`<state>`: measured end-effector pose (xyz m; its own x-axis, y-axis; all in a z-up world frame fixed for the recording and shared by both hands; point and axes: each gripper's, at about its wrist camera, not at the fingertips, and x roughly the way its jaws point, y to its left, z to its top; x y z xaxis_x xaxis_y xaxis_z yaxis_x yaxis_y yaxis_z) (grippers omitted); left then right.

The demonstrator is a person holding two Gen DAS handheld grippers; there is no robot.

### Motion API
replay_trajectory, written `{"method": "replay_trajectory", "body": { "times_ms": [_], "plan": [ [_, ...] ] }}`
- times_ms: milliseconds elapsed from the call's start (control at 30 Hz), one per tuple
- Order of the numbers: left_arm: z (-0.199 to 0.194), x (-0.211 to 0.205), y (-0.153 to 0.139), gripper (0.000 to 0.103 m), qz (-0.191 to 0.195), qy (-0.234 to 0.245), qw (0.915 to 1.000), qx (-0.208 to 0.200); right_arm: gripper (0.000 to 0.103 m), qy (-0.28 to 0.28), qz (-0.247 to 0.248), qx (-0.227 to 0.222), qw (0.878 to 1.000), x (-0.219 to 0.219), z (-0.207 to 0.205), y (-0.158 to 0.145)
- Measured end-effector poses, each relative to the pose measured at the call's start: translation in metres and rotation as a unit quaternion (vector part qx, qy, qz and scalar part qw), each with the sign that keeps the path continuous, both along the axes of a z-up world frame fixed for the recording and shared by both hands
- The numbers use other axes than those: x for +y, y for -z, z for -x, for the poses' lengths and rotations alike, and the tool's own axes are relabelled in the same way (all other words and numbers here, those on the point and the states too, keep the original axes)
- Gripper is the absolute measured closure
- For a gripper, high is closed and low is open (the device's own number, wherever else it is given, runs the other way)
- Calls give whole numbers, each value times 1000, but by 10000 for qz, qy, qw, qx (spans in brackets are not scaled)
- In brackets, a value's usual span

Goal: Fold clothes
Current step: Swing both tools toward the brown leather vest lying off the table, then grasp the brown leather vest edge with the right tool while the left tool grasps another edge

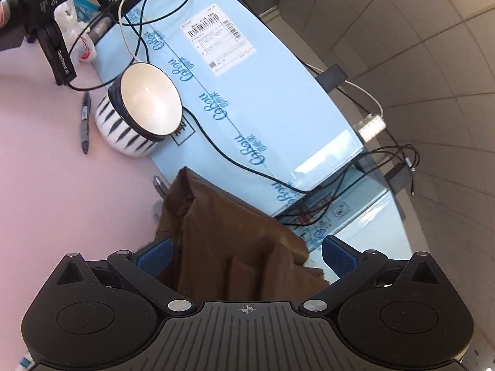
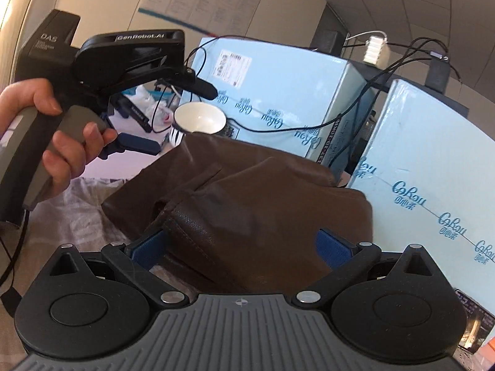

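A brown leather-like garment (image 1: 229,232) lies bunched on the pale pink table (image 1: 46,185). My left gripper (image 1: 246,255) is open, with its blue pads on either side of the cloth. In the right wrist view the same brown garment (image 2: 247,201) fills the middle. My right gripper (image 2: 241,249) is open, with the garment's folded edge between its blue pads. The left gripper (image 2: 182,119), held by a hand, shows at the upper left of the right wrist view with its jaws spread above the garment's far end.
A striped bowl (image 1: 136,114) lies tilted beside a light blue carton (image 1: 247,71). A grey pen (image 1: 85,123) lies on the table. Black cables (image 1: 216,148) run over the carton. A second blue carton (image 2: 433,191) stands at the right. A patterned cloth (image 2: 71,210) covers the near table.
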<state>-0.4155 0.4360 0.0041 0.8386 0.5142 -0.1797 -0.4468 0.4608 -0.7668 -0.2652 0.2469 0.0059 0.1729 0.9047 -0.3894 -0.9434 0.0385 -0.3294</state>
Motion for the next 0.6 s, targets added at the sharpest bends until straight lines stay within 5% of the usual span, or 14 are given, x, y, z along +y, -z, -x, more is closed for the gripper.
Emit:
{"method": "replay_trajectory", "body": {
  "times_ms": [133,267,333,400,467,600],
  "plan": [
    [-10,23,-2,0,-106,736,9966,-343,0,82,51,-190,9998,20,3,14],
    [-30,56,7,0,340,796,9940,-662,4,496,-271,-155,9983,25,-7,11],
    [-39,75,13,0,732,799,9881,-1094,27,712,-432,-93,9965,24,-17,10],
    [-48,79,9,0,572,732,9899,-1072,61,824,-572,15,9950,20,-28,8],
    [-52,80,5,0,378,727,9923,-933,81,963,-790,238,9919,10,-41,0],
    [-32,72,-7,0,173,435,9984,-318,88,1326,-1249,643,9812,-10,-65,-19]
  ]
}}
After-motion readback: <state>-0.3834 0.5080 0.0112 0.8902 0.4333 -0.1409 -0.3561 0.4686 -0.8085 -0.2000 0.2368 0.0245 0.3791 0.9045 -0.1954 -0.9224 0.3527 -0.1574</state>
